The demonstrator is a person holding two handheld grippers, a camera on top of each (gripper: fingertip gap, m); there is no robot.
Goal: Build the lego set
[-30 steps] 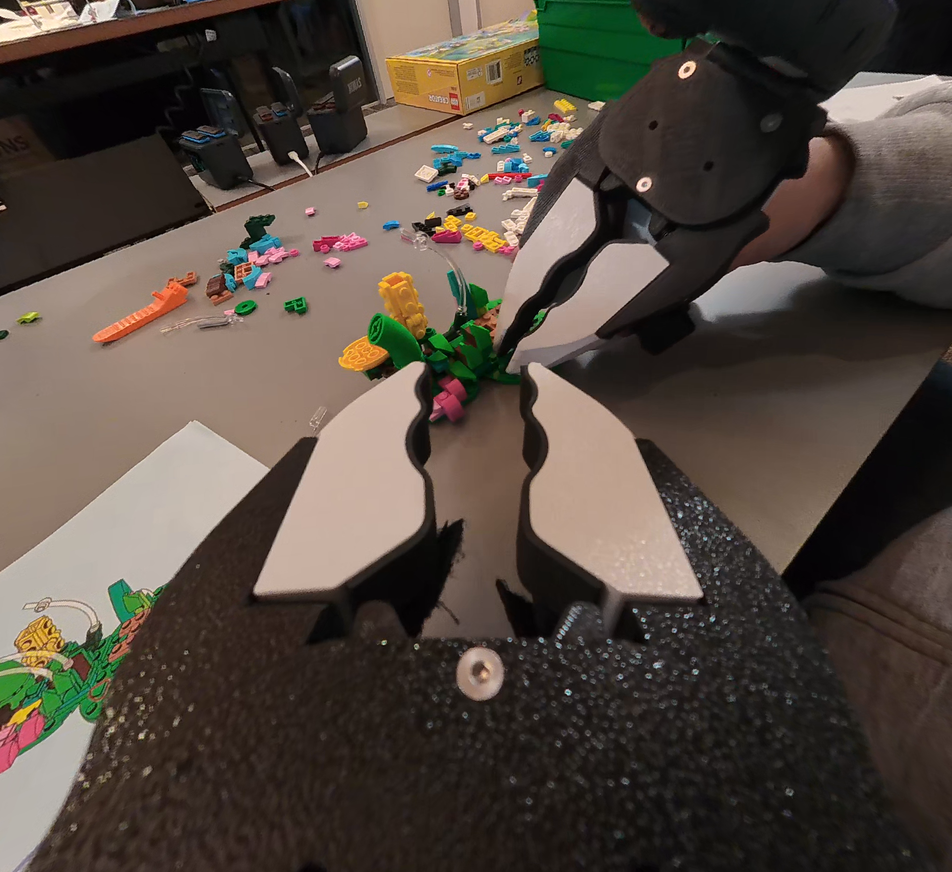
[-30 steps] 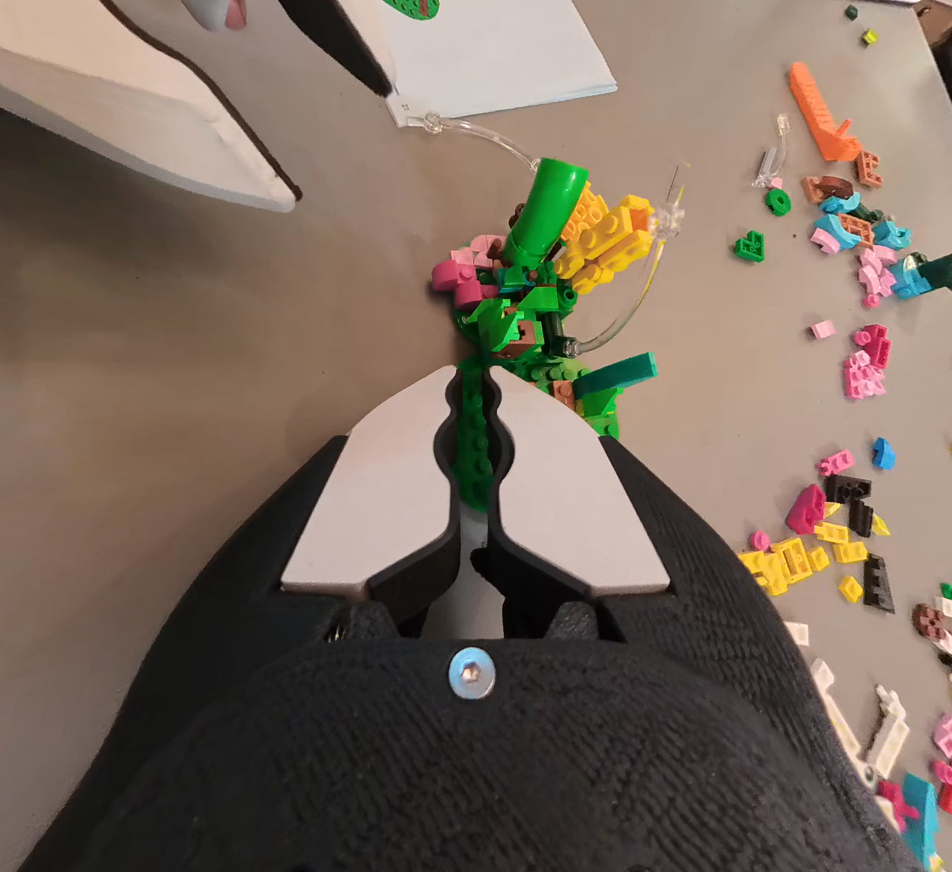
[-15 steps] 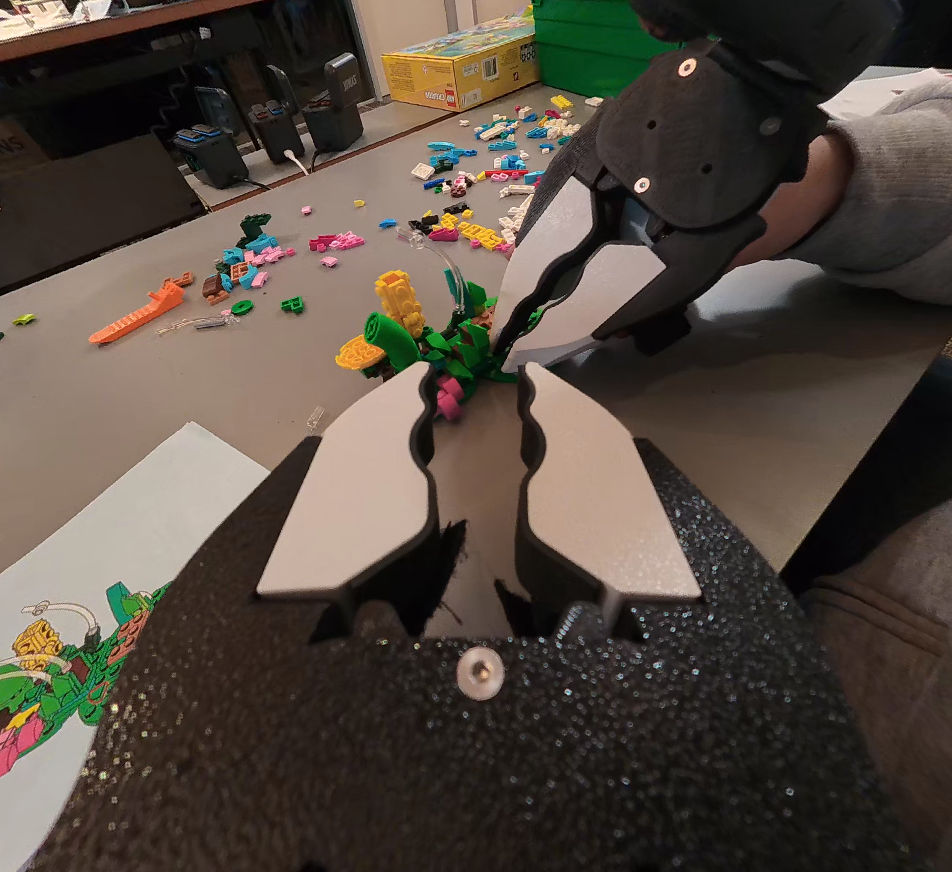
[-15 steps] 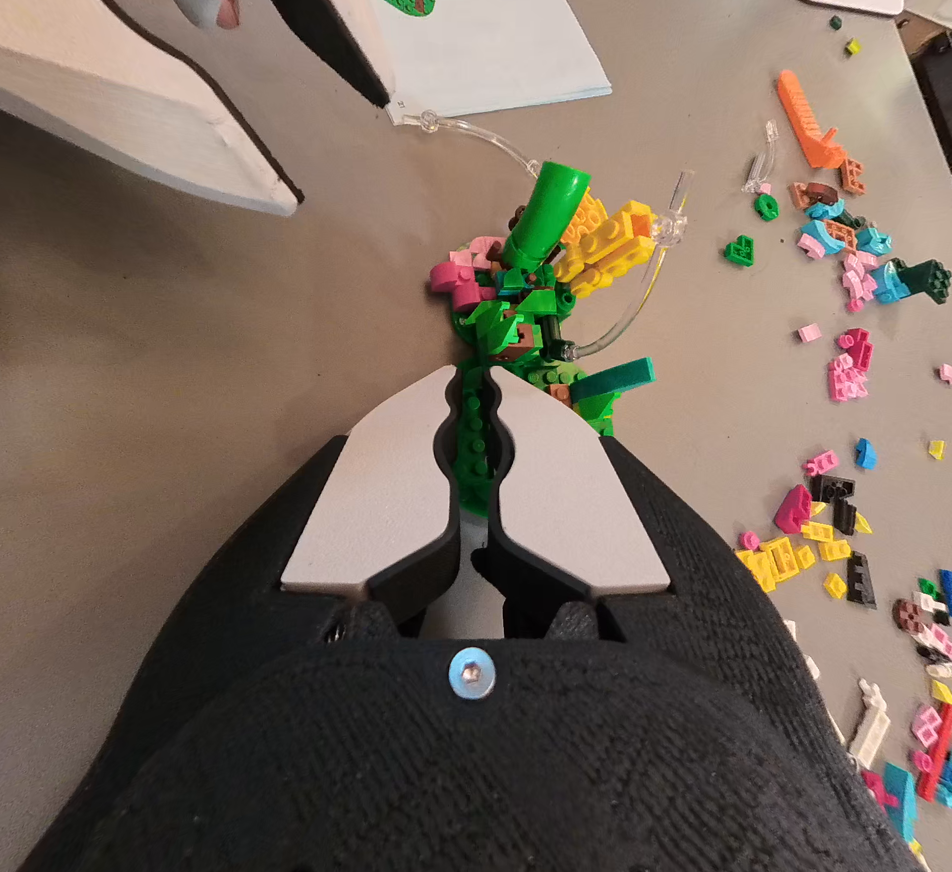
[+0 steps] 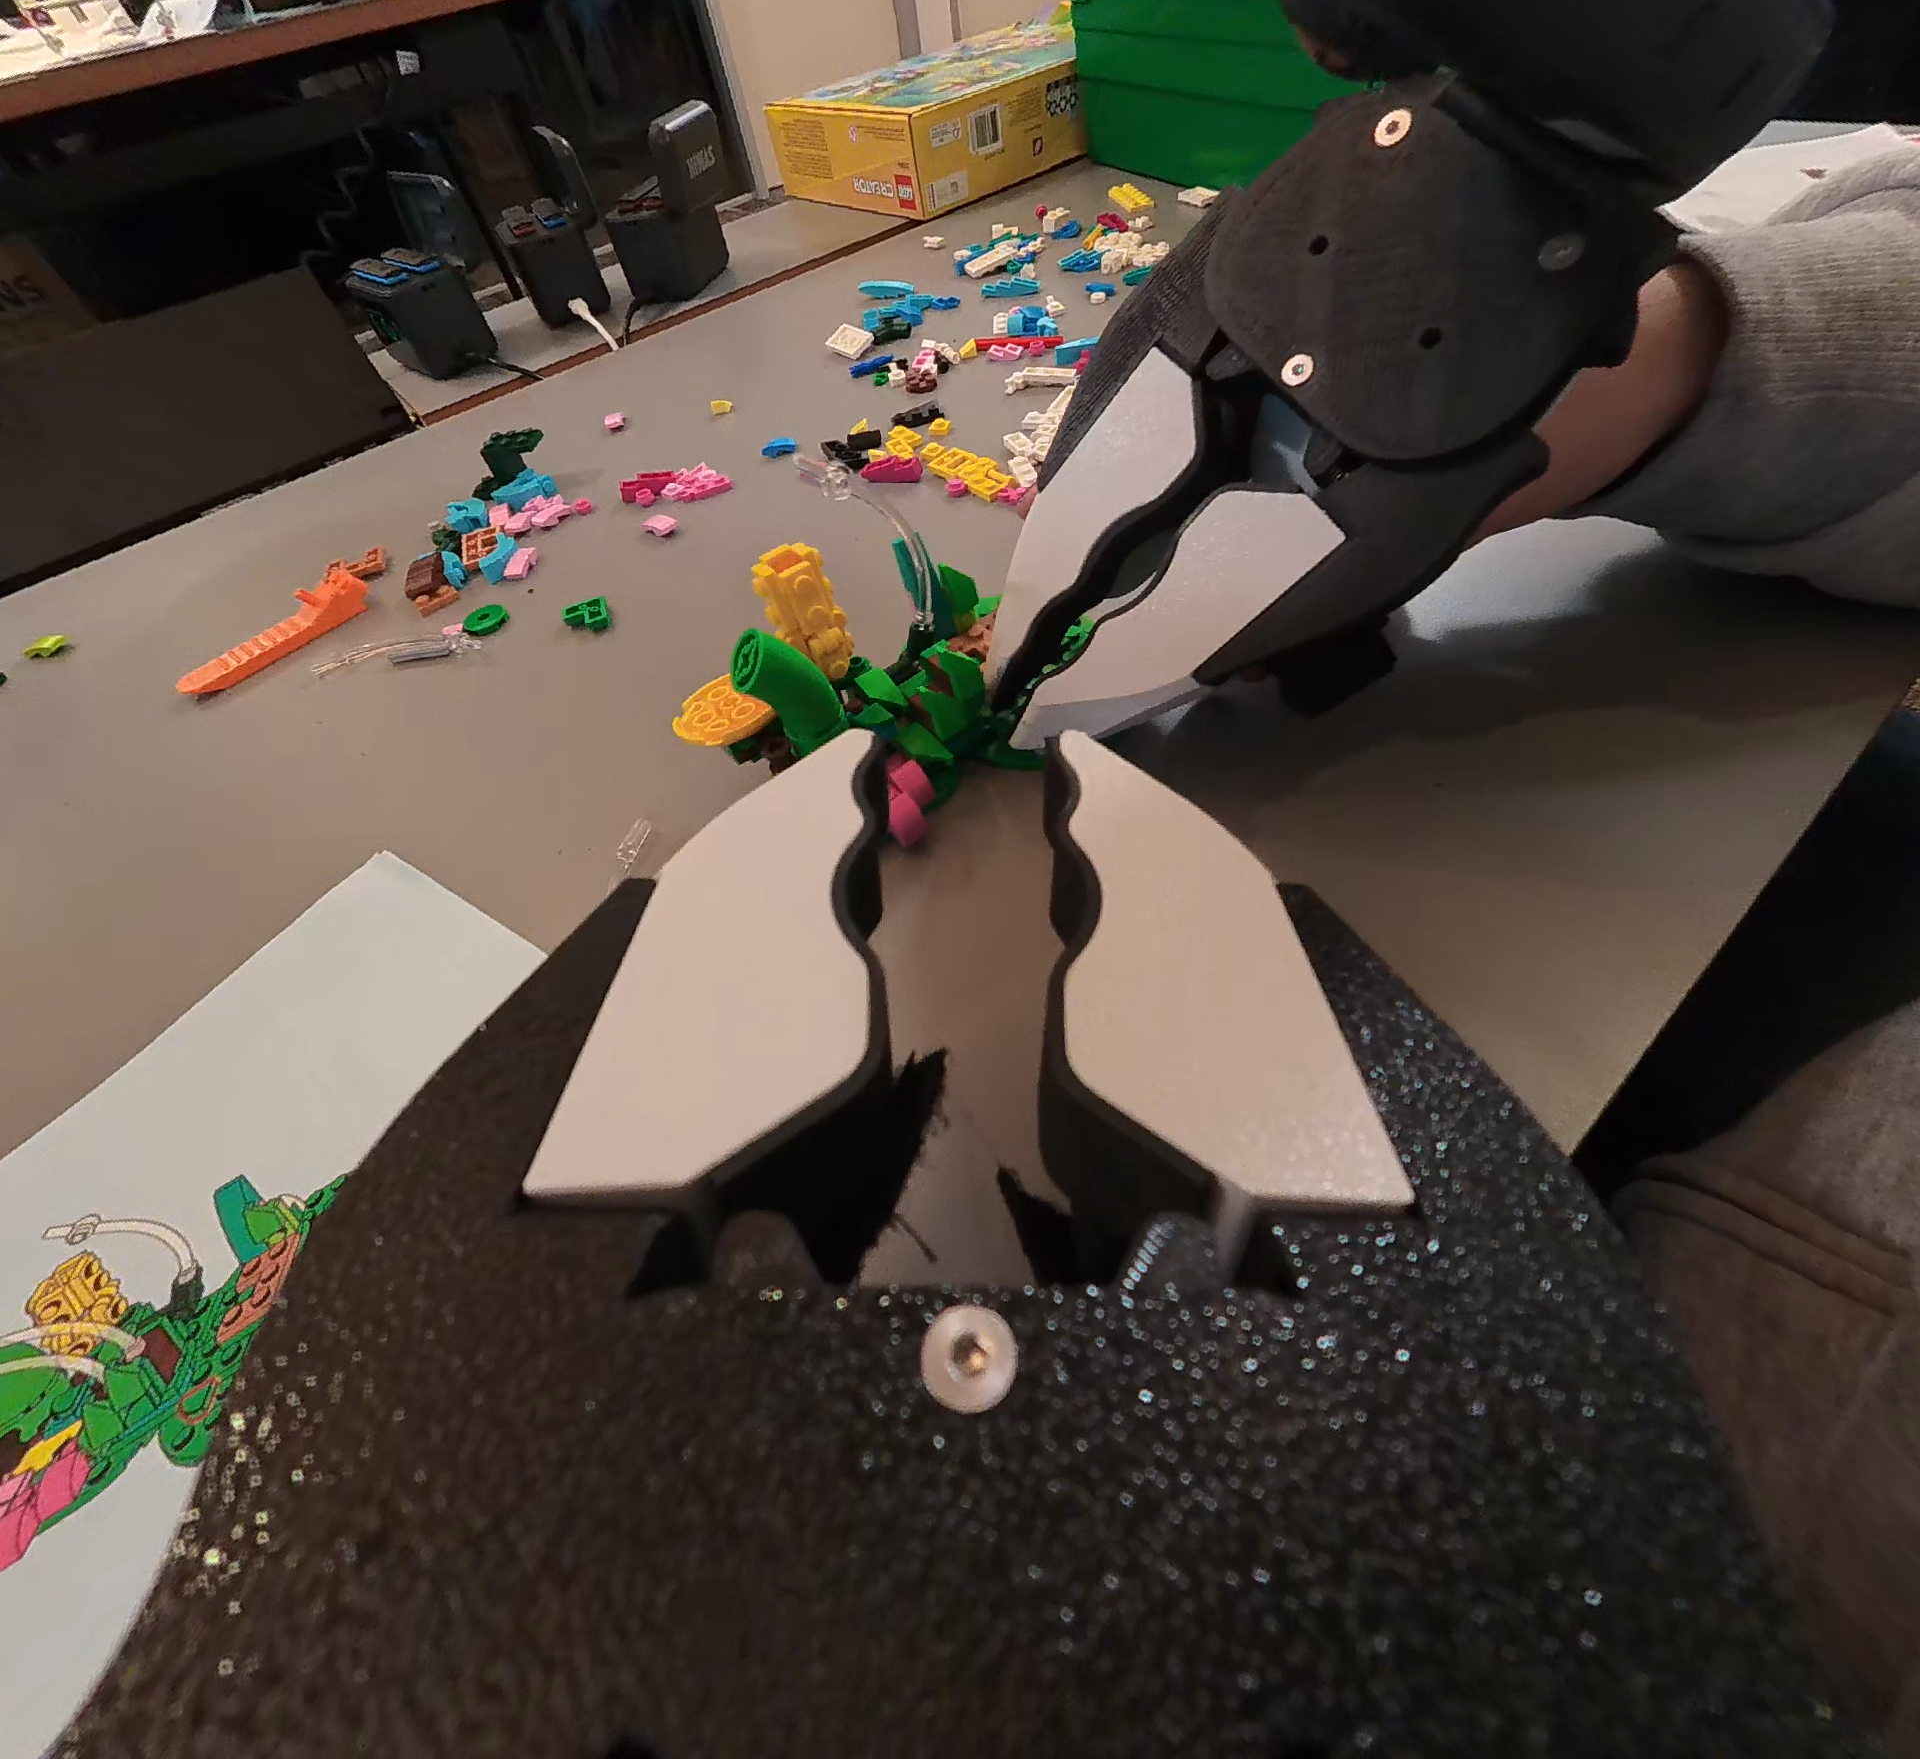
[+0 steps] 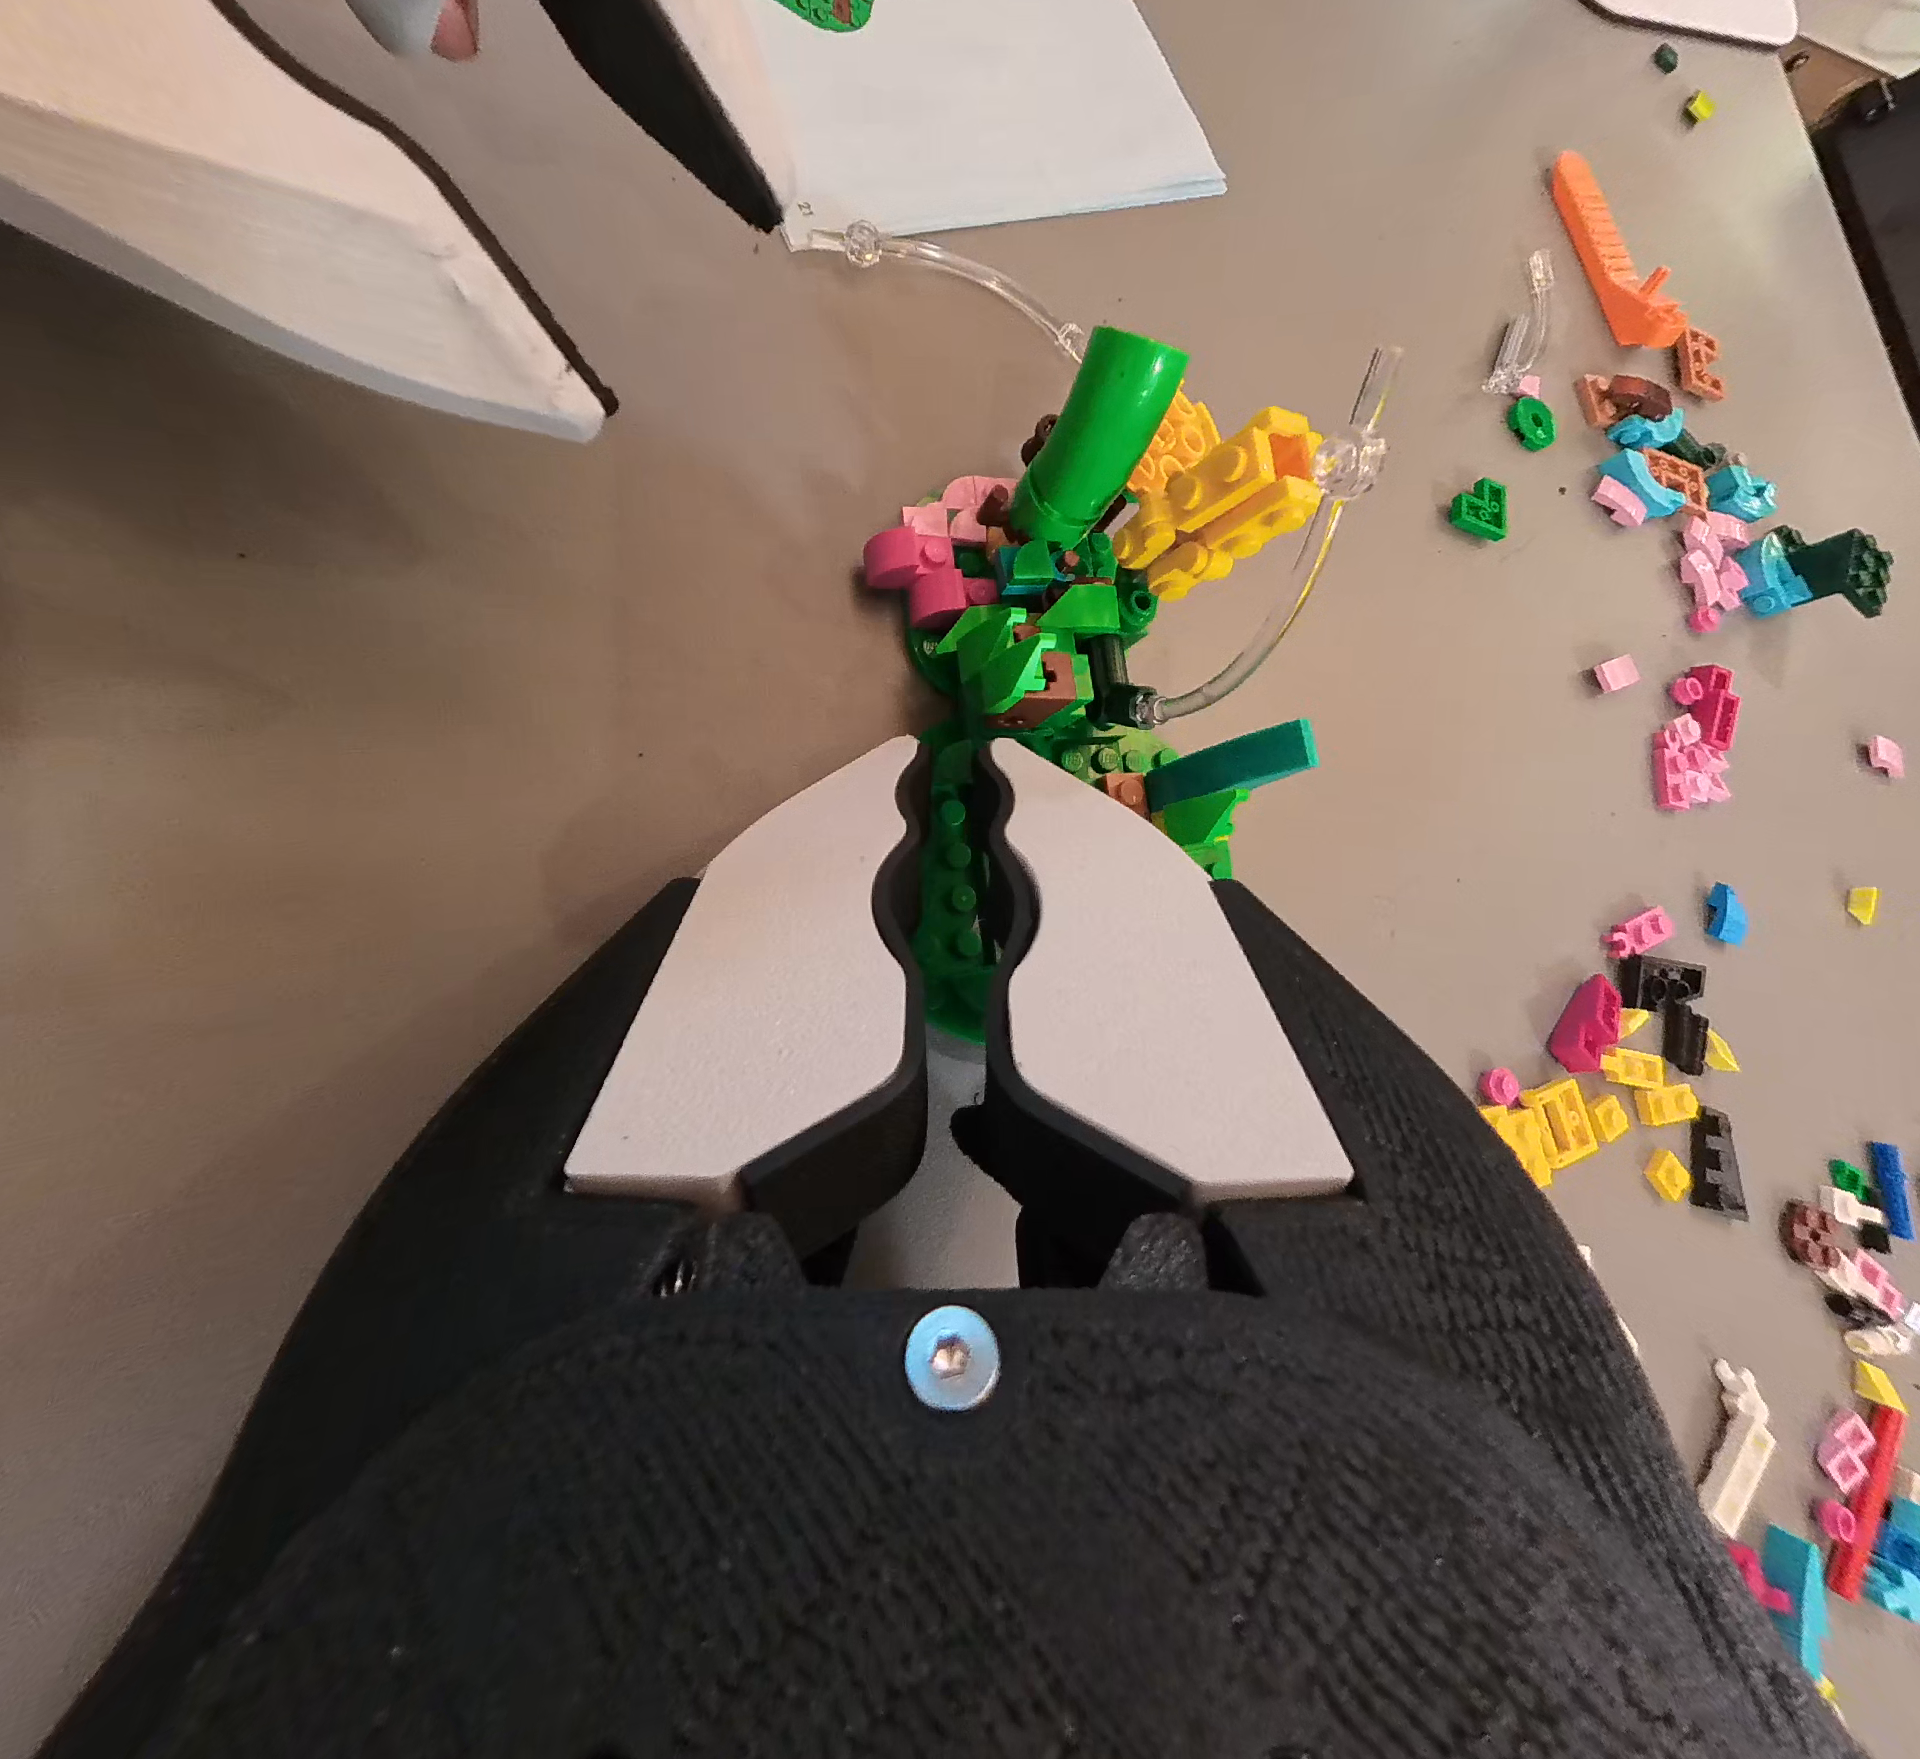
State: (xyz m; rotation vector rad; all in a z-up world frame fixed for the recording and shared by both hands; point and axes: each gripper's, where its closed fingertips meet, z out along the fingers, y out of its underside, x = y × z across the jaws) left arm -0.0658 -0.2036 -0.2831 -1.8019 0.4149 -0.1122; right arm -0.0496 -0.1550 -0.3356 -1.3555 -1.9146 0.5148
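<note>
A small brick plant model (image 5: pixel 831 670) with green leaves, a green tube, yellow and pink parts stands on the grey table (image 5: pixel 312 826). My right gripper (image 6: pixel 956 753) is shut on the model's green studded base plate (image 6: pixel 951 888); it shows in the left wrist view (image 5: pixel 1013 722) gripping the model's right side. My left gripper (image 5: pixel 966 753) is open just in front of the model. The model's pink pieces (image 5: pixel 909 790) lie between its tips, close to the left finger, not pressed by both pads. One left finger (image 6: pixel 312 255) shows at the top left of the right wrist view.
An instruction booklet (image 5: pixel 260 1034) lies at the near left, also in the right wrist view (image 6: pixel 987 47). Loose bricks (image 5: pixel 987 296) and an orange brick separator (image 5: pixel 275 644) are scattered beyond. A yellow box (image 5: pixel 925 140) and green bins (image 5: pixel 1164 47) stand at the back. A sleeve (image 5: pixel 1787 379) is at right. Spacing between my two grippers at the tips: around 8 centimeters.
My left gripper's jaws have narrowed a little and crept closer to the model's pink pieces. My right gripper keeps its hold on the green base plate, hardly moving.
</note>
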